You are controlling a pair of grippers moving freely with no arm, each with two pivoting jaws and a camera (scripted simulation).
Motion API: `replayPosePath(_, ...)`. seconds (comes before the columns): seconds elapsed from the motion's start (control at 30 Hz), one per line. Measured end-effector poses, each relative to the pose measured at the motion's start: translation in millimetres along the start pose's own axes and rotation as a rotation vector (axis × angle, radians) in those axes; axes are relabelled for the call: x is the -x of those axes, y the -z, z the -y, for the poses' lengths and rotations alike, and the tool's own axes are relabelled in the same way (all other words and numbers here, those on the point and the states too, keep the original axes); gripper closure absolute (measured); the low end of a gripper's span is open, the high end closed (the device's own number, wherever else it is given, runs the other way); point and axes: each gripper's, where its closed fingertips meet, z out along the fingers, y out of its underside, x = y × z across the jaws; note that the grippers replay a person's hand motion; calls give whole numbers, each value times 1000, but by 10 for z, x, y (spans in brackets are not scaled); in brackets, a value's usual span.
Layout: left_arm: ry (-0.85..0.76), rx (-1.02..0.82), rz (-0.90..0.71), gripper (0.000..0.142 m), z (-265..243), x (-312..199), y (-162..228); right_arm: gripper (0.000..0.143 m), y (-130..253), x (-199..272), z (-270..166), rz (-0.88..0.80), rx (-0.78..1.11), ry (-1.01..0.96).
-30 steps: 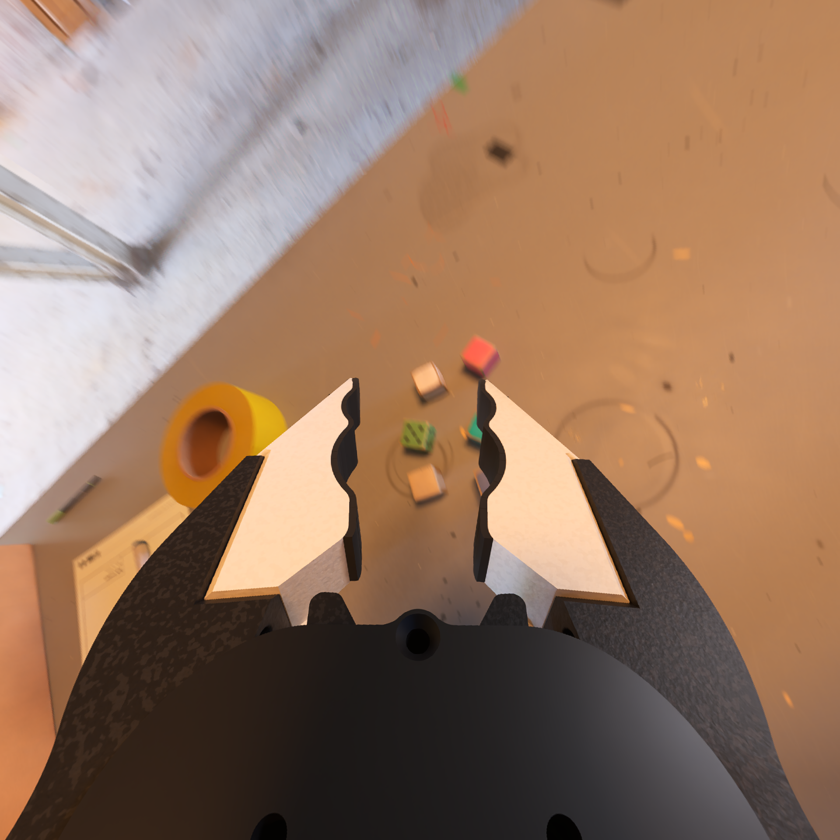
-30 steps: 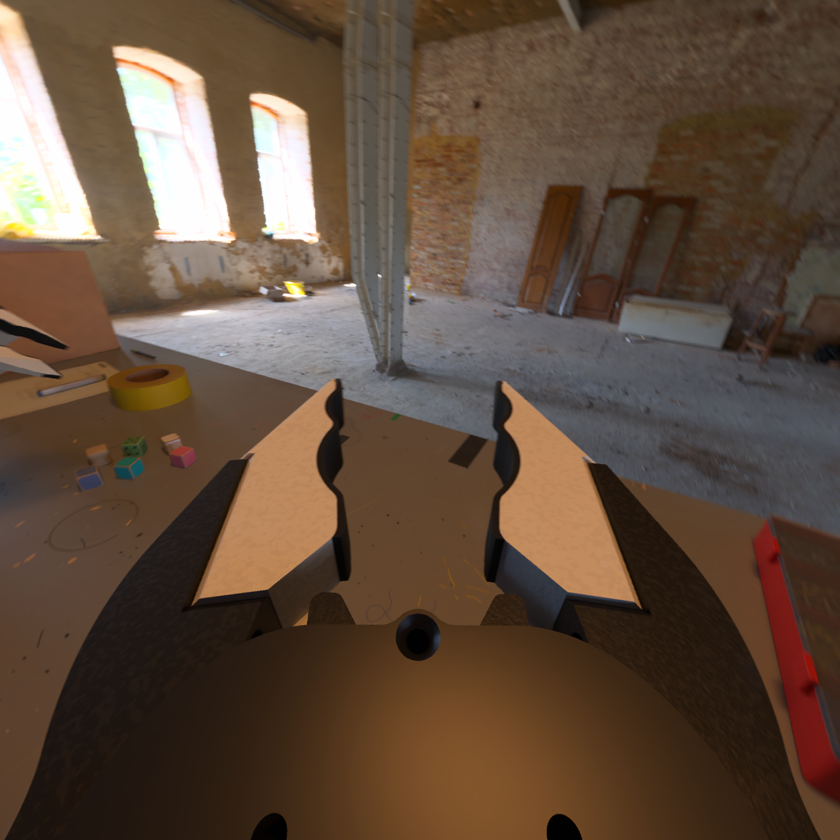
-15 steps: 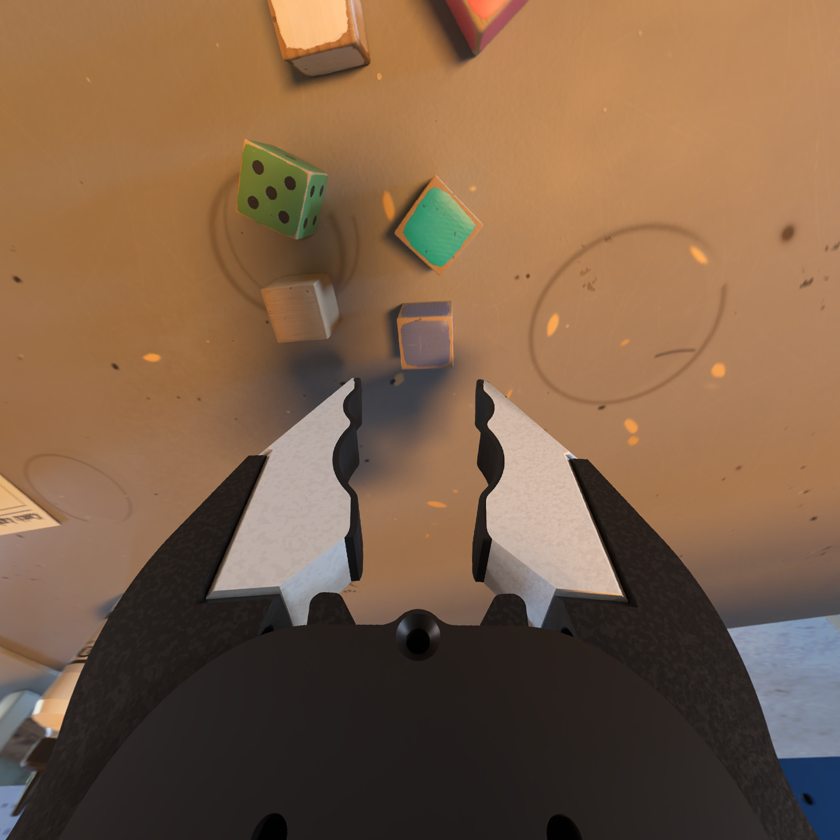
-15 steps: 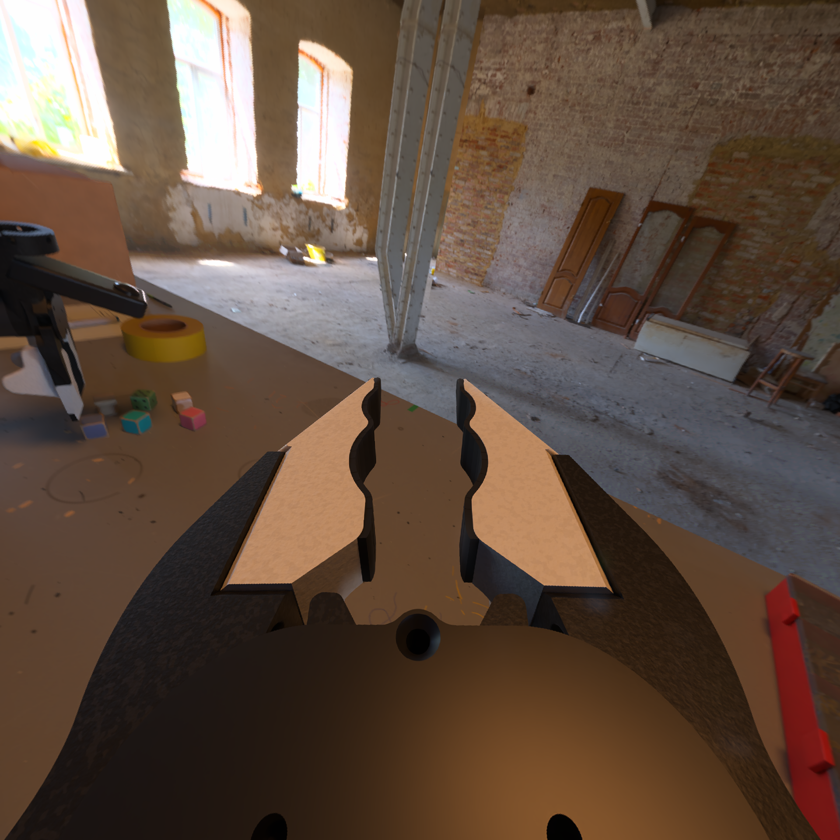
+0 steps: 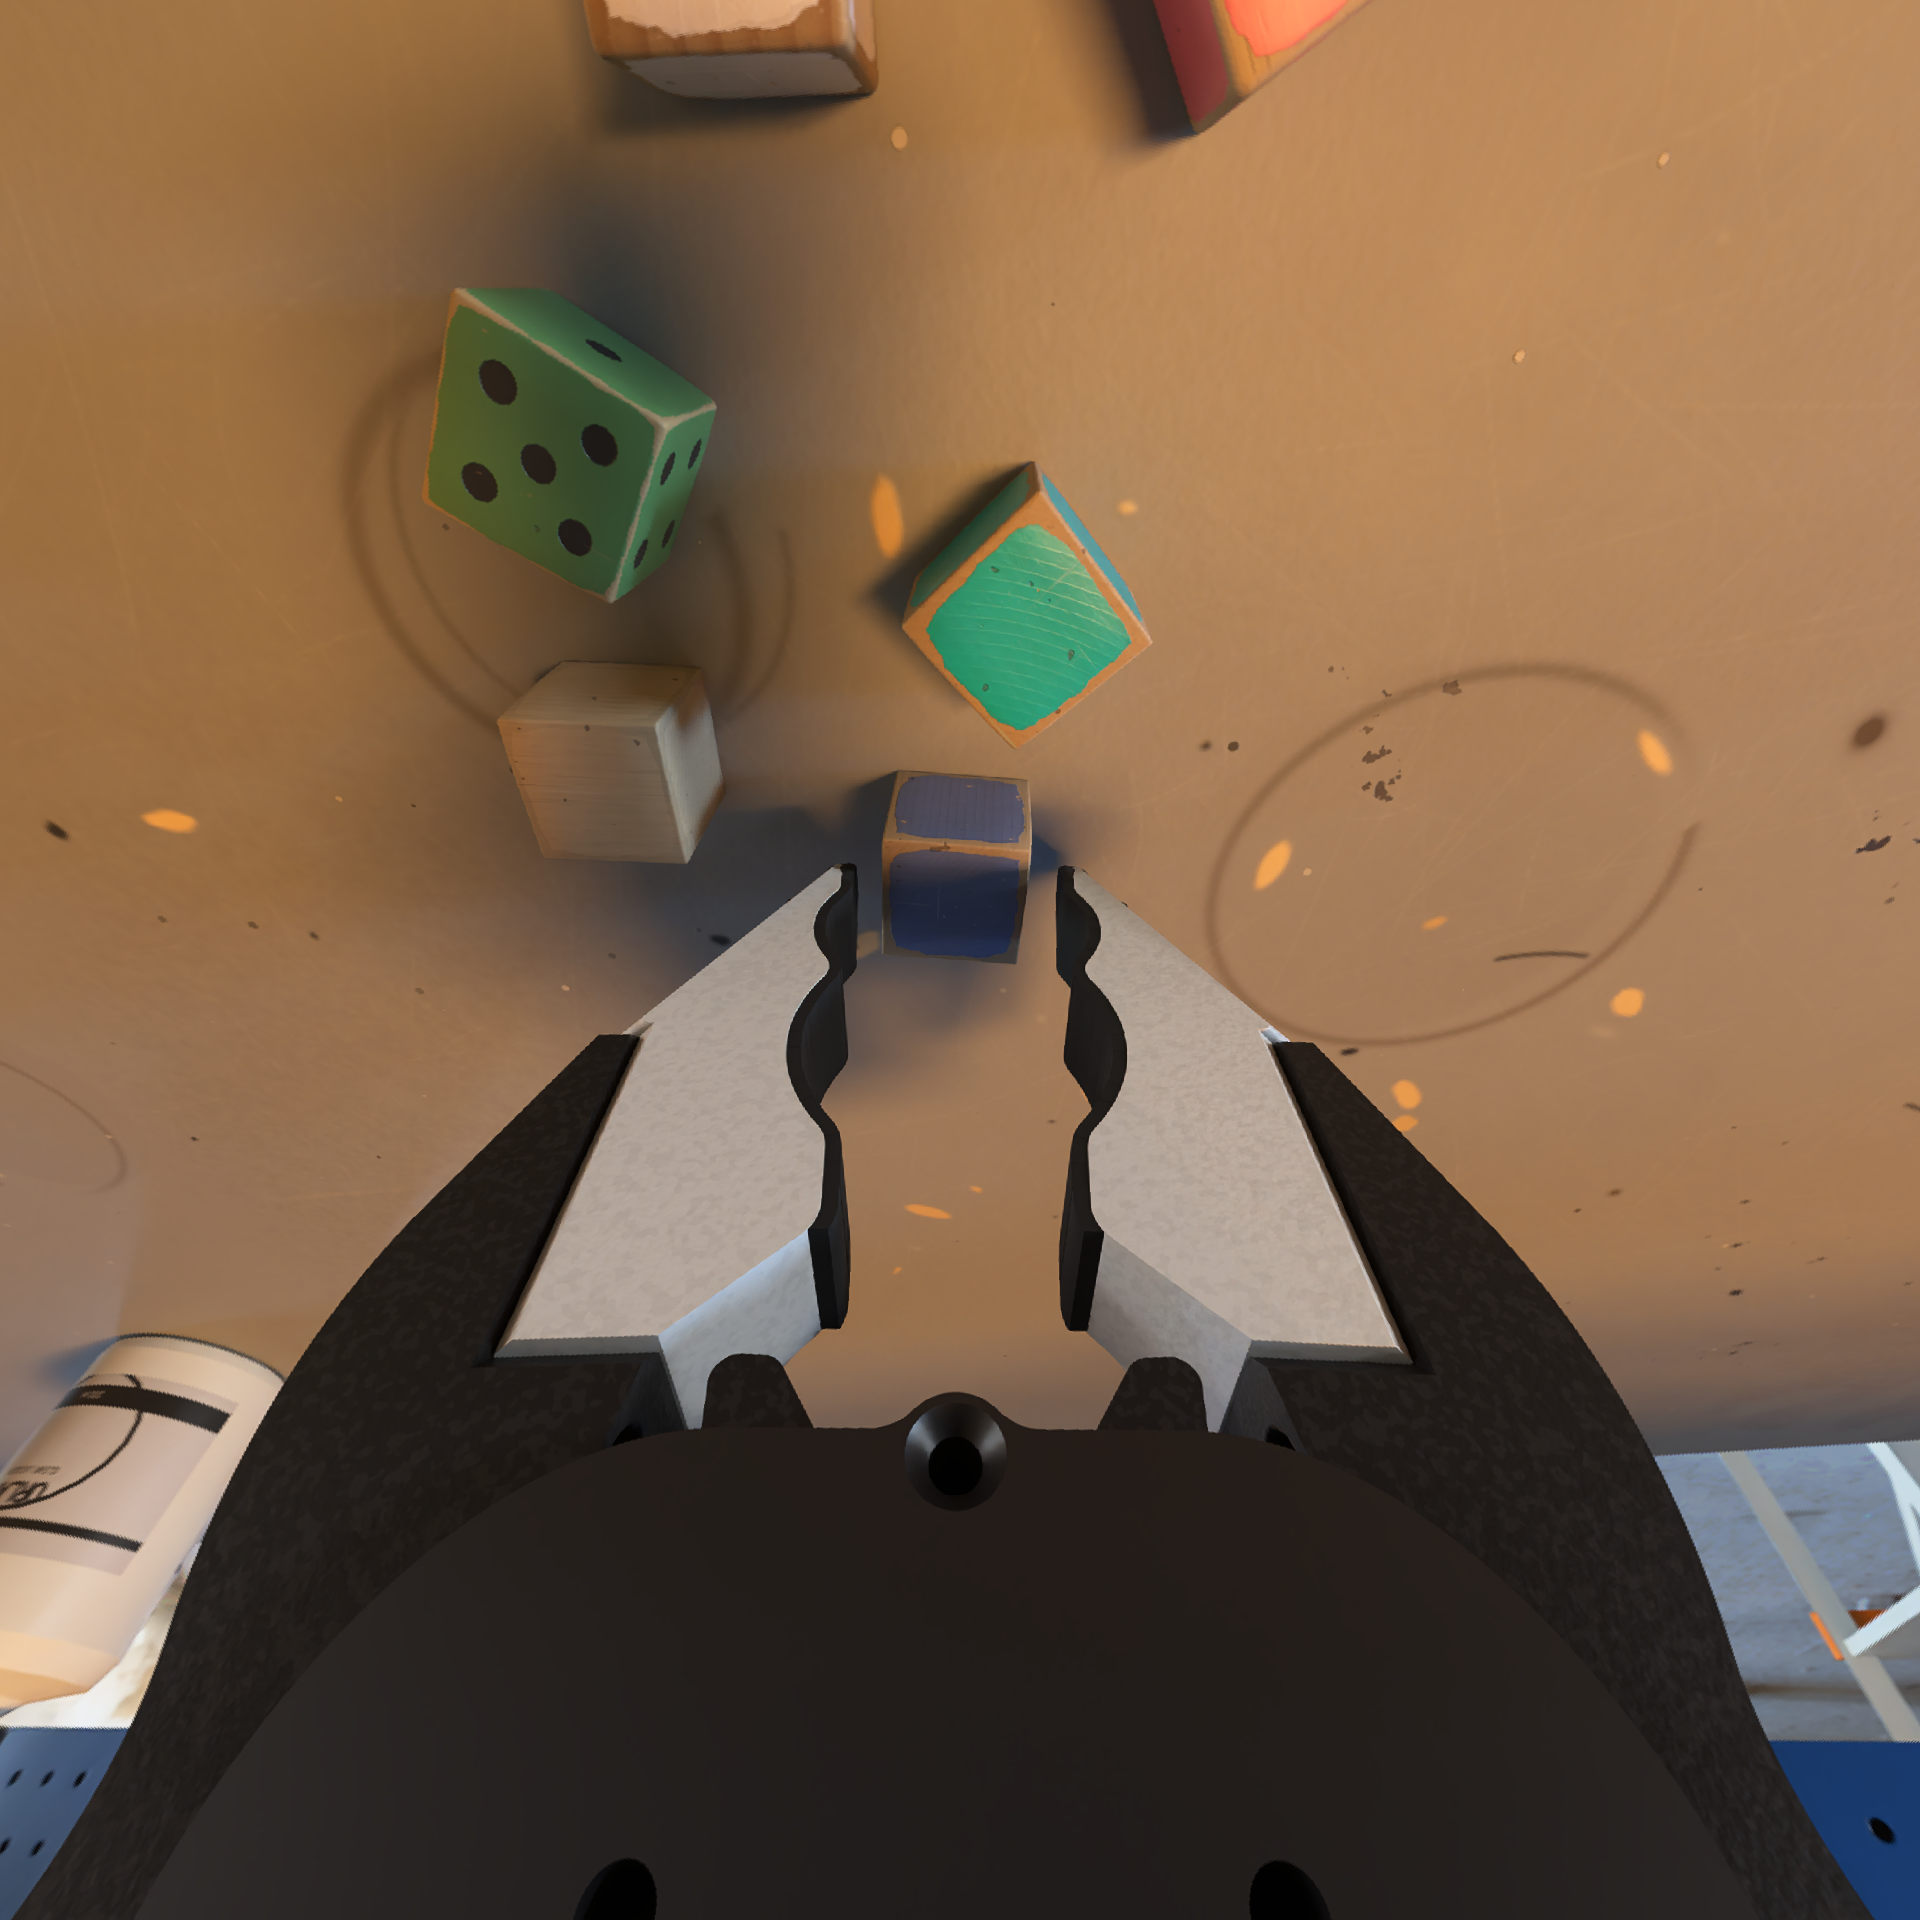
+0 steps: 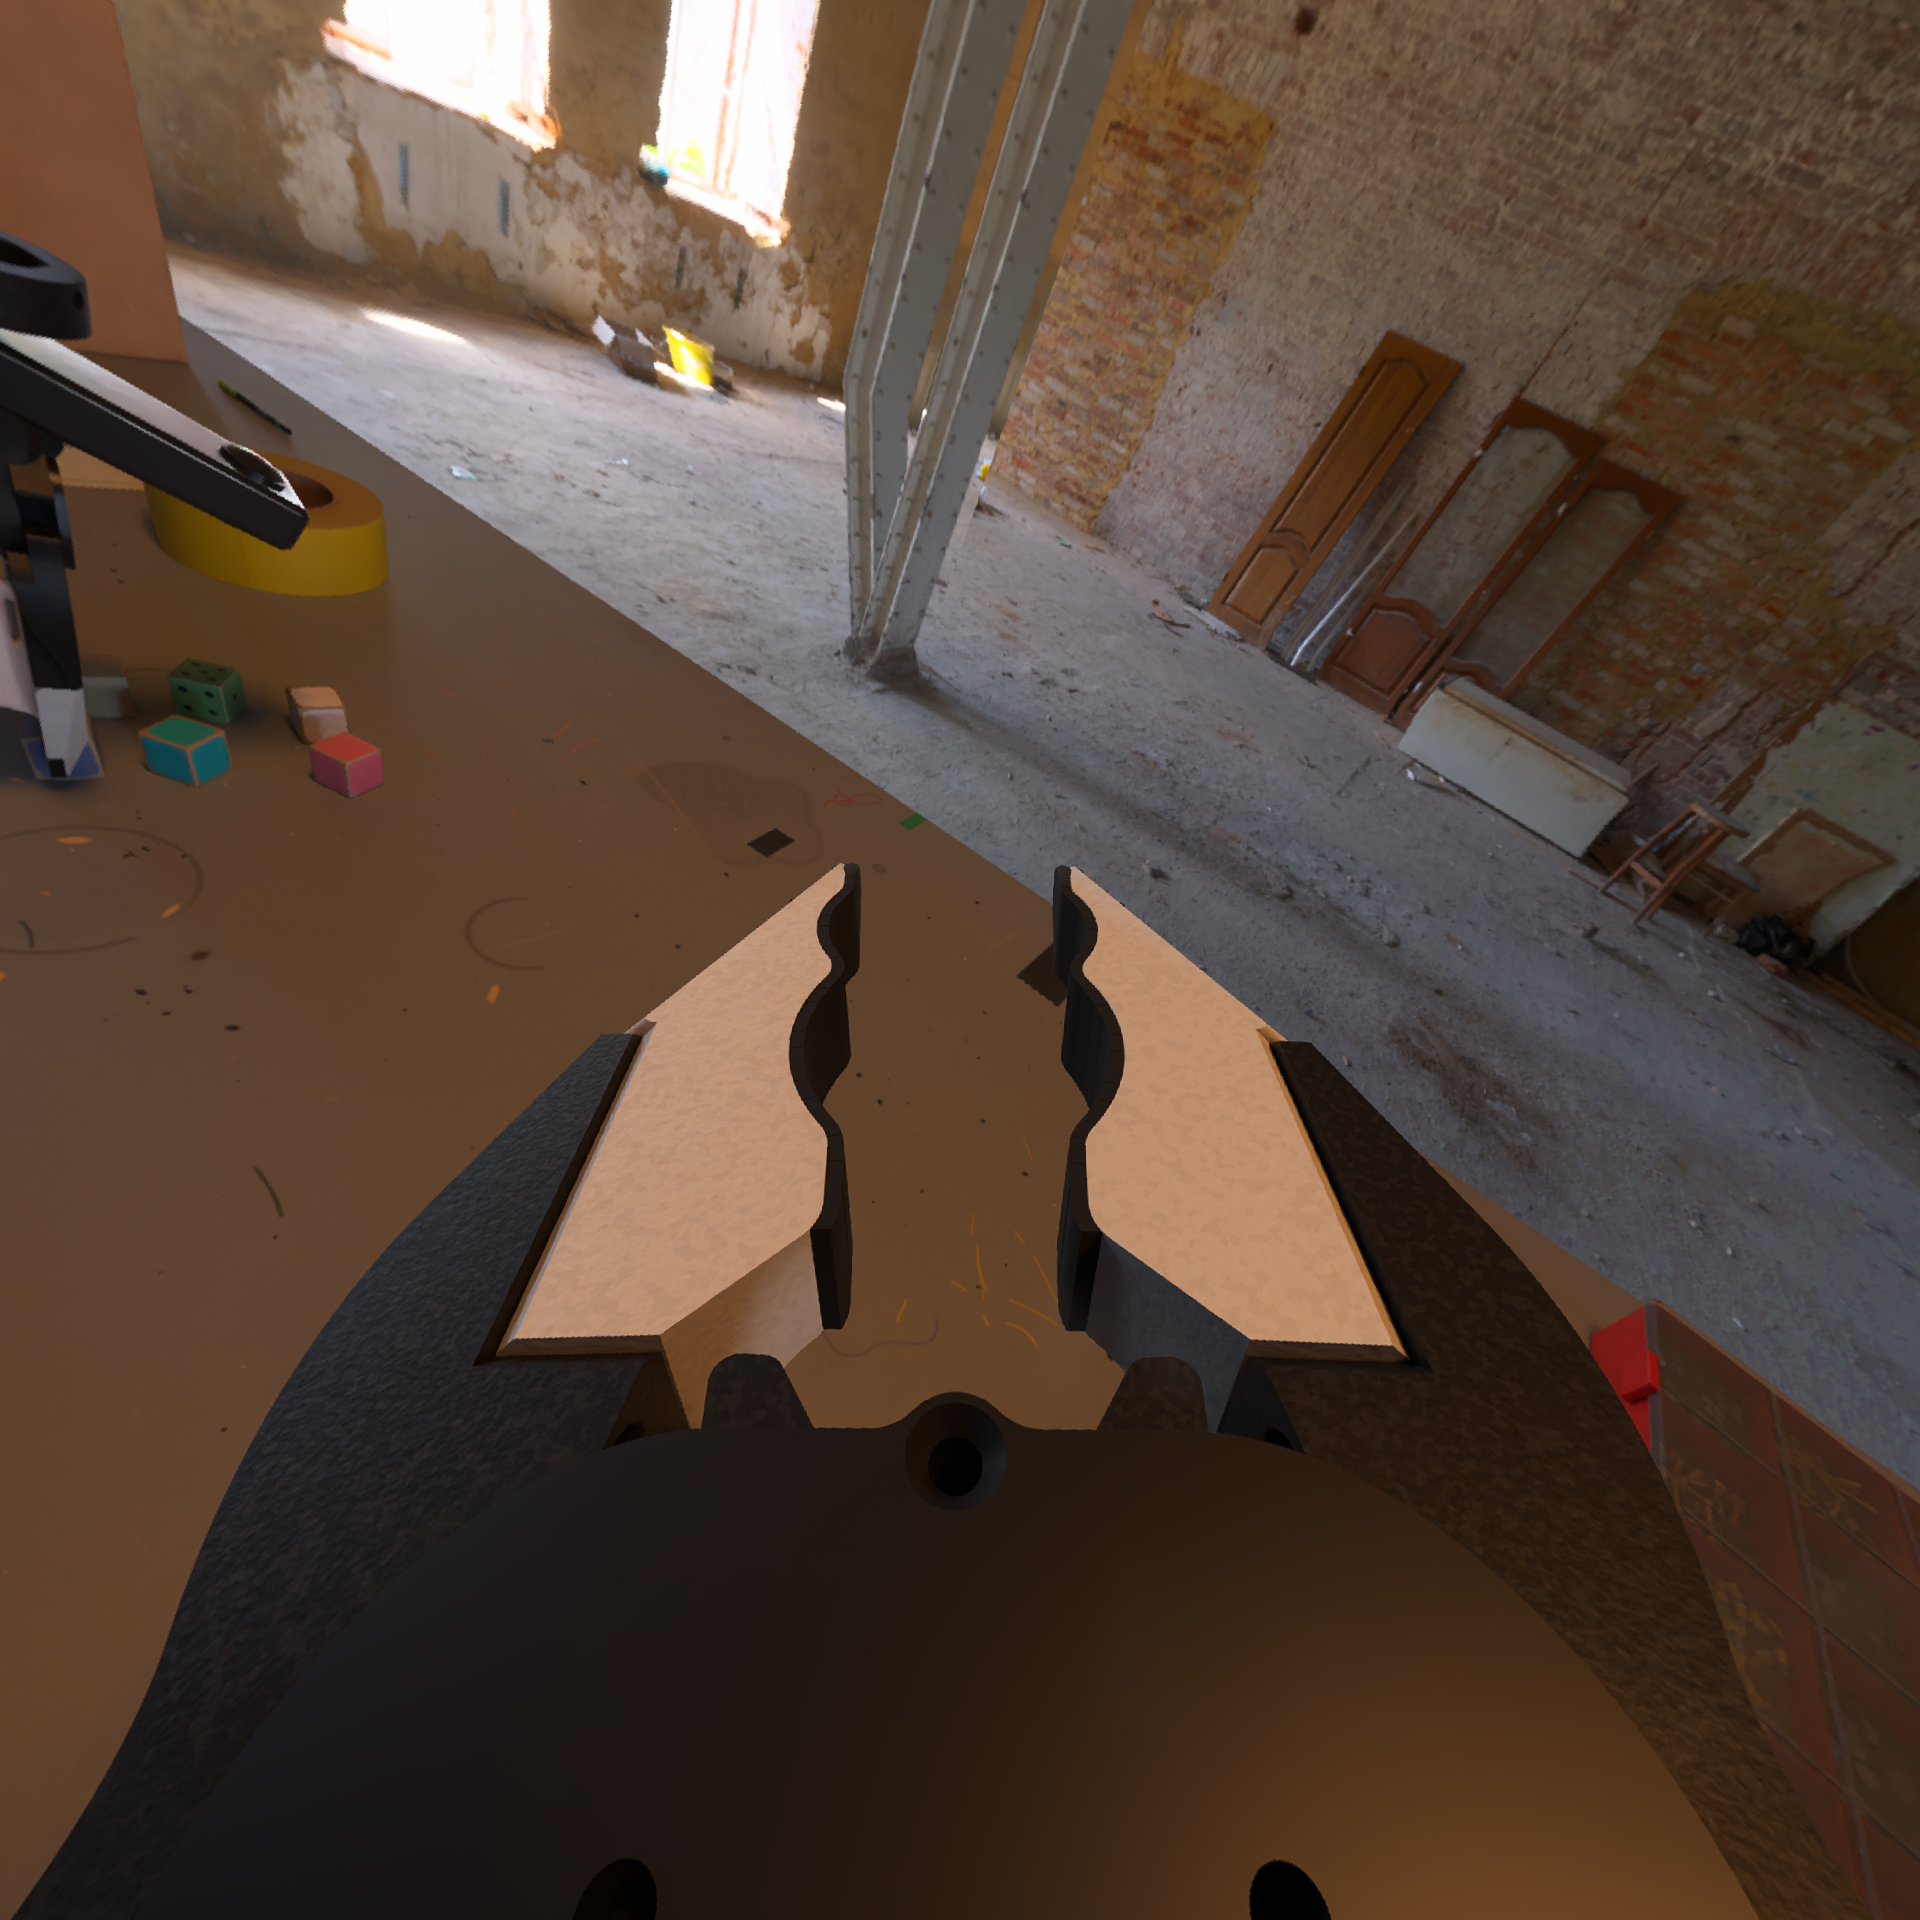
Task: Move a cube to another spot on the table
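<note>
In the left wrist view a small blue cube [image 5: 956,821] stands on the brown table [image 5: 1455,416]. My left gripper [image 5: 956,883] is open, low over the table, with one fingertip on each side of the cube and a thin gap at both sides. Around it stand a teal cube [image 5: 1023,623], a plain wooden cube [image 5: 613,764] and a green die [image 5: 566,447]. My right gripper [image 6: 956,883] is open and empty above the table's far edge. The right wrist view shows the left gripper [image 6: 42,727] at the far left, hiding the blue cube.
A whitish cube [image 5: 732,42] and a red cube [image 5: 1236,52] lie farther off. A white cylinder [image 5: 104,1496] lies at my lower left. The right wrist view shows a yellow tape roll [image 6: 281,540], a red box [image 6: 1621,1361] at the right, and the table edge running diagonally.
My left gripper has come down and forward to the blue cube, and its jaws have narrowed around it. My right gripper's jaws narrowed earlier, and its view has tilted.
</note>
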Motion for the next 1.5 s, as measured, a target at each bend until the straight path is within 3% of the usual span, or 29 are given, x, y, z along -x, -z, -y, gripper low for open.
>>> replayPosePath(0.3,-82,-31,29,117,-78,69,211,106,-34,17,-77,8,40,33)
replayPosePath(0.53,-78,-343,37,117,-186,79,1007,106,34,-39,-67,-9,38,55)
replayPosePath(0.67,-228,-721,9,117,-196,-437,1764,106,131,-112,-7,-25,7,43)
replayPosePath(0.77,-520,-907,-70,117,-196,-1290,2043,106,213,-149,62,-26,-34,23)
replayPosePath(0.9,-1042,-797,-151,117,-204,-2535,1627,106,282,-188,82,-35,-43,17)
replayPosePath(0.97,-1180,-690,-114,117,-66,-2949,1266,106,297,-203,76,-42,-38,22)
replayPosePath(1.07,-1257,-473,-65,117,115,-3286,779,106,301,-203,70,-40,-30,29)
replayPosePath(1.17,-1308,-377,-50,117,249,-3478,517,106,301,-209,83,-45,-30,50)
replayPosePath(1.5,-1433,-277,-13,116,429,-3693,259,105,315,-266,34,-45,-16,37)
